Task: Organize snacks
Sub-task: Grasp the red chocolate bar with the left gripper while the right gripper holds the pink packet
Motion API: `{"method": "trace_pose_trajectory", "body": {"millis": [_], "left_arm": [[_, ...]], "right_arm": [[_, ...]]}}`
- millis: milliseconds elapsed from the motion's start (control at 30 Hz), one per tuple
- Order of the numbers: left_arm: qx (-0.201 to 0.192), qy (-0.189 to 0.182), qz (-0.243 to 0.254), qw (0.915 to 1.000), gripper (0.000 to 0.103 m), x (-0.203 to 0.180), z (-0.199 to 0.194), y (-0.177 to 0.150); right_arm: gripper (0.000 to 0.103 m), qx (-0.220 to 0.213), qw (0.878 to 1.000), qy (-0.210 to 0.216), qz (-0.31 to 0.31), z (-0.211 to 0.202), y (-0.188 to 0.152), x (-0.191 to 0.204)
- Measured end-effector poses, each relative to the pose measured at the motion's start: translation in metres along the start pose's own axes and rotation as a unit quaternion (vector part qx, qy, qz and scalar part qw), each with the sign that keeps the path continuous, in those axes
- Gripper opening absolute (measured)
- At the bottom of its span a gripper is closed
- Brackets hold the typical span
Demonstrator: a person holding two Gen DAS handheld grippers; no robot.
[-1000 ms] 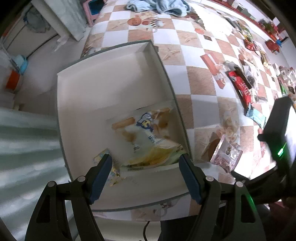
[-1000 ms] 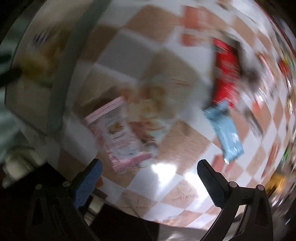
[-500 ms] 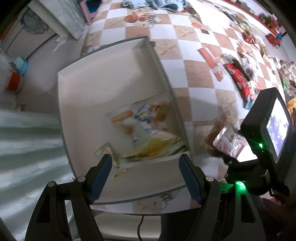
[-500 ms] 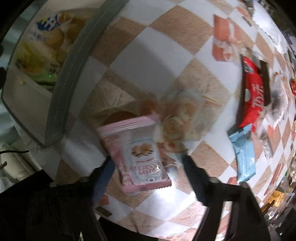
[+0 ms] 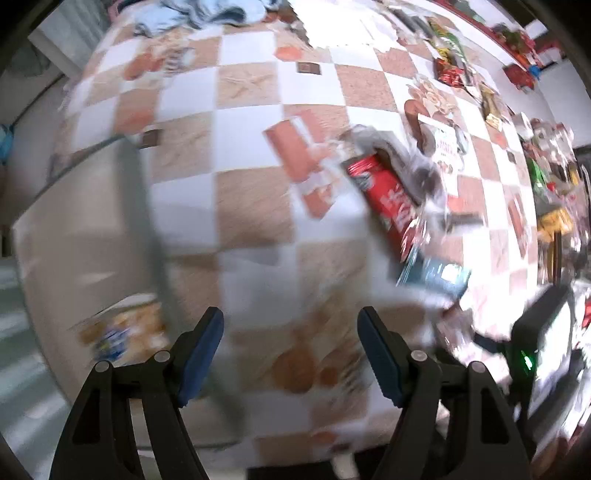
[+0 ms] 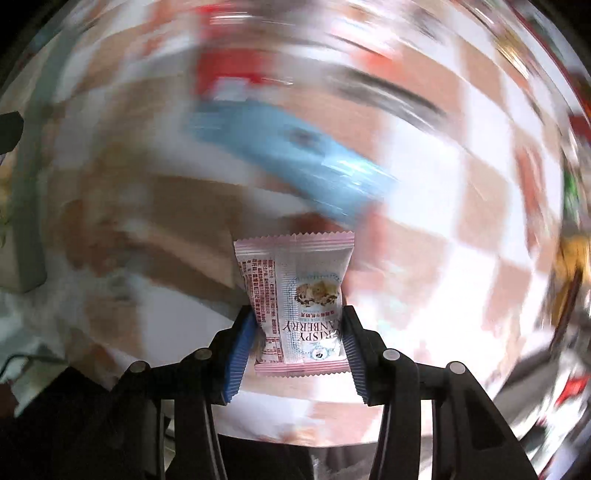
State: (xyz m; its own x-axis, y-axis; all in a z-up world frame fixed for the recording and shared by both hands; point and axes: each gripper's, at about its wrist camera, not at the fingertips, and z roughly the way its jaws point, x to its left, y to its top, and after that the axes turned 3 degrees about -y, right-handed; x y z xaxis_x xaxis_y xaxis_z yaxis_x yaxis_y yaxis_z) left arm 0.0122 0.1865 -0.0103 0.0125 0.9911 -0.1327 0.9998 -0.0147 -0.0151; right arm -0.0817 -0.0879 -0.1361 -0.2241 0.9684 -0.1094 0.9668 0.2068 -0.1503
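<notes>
My right gripper [image 6: 297,341] points down at the table, its jaws closing with a pink-and-white cranberry crisp packet [image 6: 301,291] between them. The blue pads squeeze the packet's sides so that it looks pinched at the waist. A light blue packet [image 6: 295,158] lies blurred on the cloth beyond it. My left gripper [image 5: 290,332] is open and empty over the checkered tablecloth [image 5: 255,206]. The white box [image 5: 85,221] sits at its left, holding a yellow-and-blue snack bag [image 5: 122,332]. A red packet [image 5: 391,201] and the blue packet [image 5: 436,277] lie to the right.
Several more snack packets are scattered along the table's right side [image 5: 550,184]. A blue cloth [image 5: 207,13] lies at the far end. The other gripper's black body with a green light [image 5: 543,343] is at the lower right. The box's grey rim [image 6: 26,184] shows at the left.
The right jaws went from wide open to pinching the pink packet, which is now upright between the pads. My left gripper has slid right, off the box and over the tablecloth.
</notes>
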Motion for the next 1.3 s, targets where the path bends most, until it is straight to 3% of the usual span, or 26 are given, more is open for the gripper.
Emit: {"method": "trace_pose_trajectory", "body": {"millis": [133, 300, 567, 767, 833, 1033, 1300], "left_arm": [[0.015, 0.007, -0.032, 0.9994, 0.078, -0.016, 0.033, 0.028], [0.019, -0.004, -0.070, 0.9974, 0.078, -0.024, 0.051, 0.051], [0.008, 0.002, -0.047, 0.9989, 0.078, -0.060, 0.058, 0.069], [-0.020, 0.022, -0.030, 0.9991, 0.078, -0.065, 0.044, 0.063], [-0.029, 0.028, -0.025, 0.9989, 0.078, -0.065, 0.040, 0.066], [-0.012, -0.019, -0.093, 0.9954, 0.078, -0.052, 0.045, 0.078], [-0.010, -0.014, -0.108, 0.9940, 0.086, -0.054, 0.052, 0.086]], "right_arm": [[0.049, 0.018, 0.998, 0.014, 0.062, 0.014, -0.013, -0.040], [0.049, 0.024, 0.996, 0.025, 0.078, 0.029, -0.027, -0.055], [0.049, 0.022, 0.995, 0.052, 0.081, 0.039, -0.050, -0.080], [0.049, 0.017, 0.996, 0.050, 0.077, 0.049, -0.066, -0.082], [0.049, 0.018, 0.996, 0.050, 0.074, 0.044, -0.046, -0.069], [0.049, 0.013, 0.996, 0.048, 0.077, 0.015, -0.044, -0.075], [0.049, 0.014, 0.996, 0.048, 0.080, 0.021, -0.045, -0.074]]}}
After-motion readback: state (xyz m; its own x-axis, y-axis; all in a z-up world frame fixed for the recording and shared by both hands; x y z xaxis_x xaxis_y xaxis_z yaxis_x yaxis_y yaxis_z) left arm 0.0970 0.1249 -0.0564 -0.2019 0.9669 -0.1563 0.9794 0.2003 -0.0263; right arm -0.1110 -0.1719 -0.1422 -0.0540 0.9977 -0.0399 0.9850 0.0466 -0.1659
